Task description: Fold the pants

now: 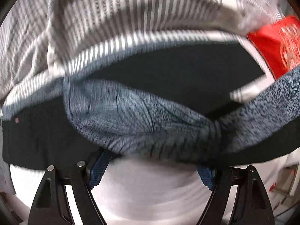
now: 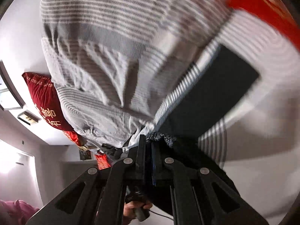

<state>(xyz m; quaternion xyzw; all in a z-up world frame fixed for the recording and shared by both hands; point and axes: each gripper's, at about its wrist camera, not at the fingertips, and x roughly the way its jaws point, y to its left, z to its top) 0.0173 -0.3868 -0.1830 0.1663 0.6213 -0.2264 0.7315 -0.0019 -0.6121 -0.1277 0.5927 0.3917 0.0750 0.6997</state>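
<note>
The left claw [image 1: 150,170] is spread wide, its two blue-padded fingertips [image 1: 97,170] well apart with only white bedsheet [image 1: 146,193] showing between them. Just ahead of its tips one pair of pants [image 1: 131,116], blue-grey with a leafy print and a dark inner side, hangs in a sagging band across the view; whether either tip touches the cloth cannot be told. Beyond the pants lies one dark flat rectangle [image 1: 178,71] on a grey-and-white striped duvet [image 1: 121,18]. One red cushion [image 1: 279,43] sits far ahead to the right.

The right claw [image 2: 149,142] is pressed together, pinching a bunched corner of the pants [image 2: 161,137] at its tips, dark cloth spilling to the right of the fingers. Ahead of it are the striped duvet [image 2: 116,18] and the dark rectangle [image 2: 215,93]. One dark red cushion with gold lettering [image 2: 44,97] lies to the left, another red one [image 2: 262,5] far ahead to the right. A hand [image 2: 131,211] grips a handle below.
</note>
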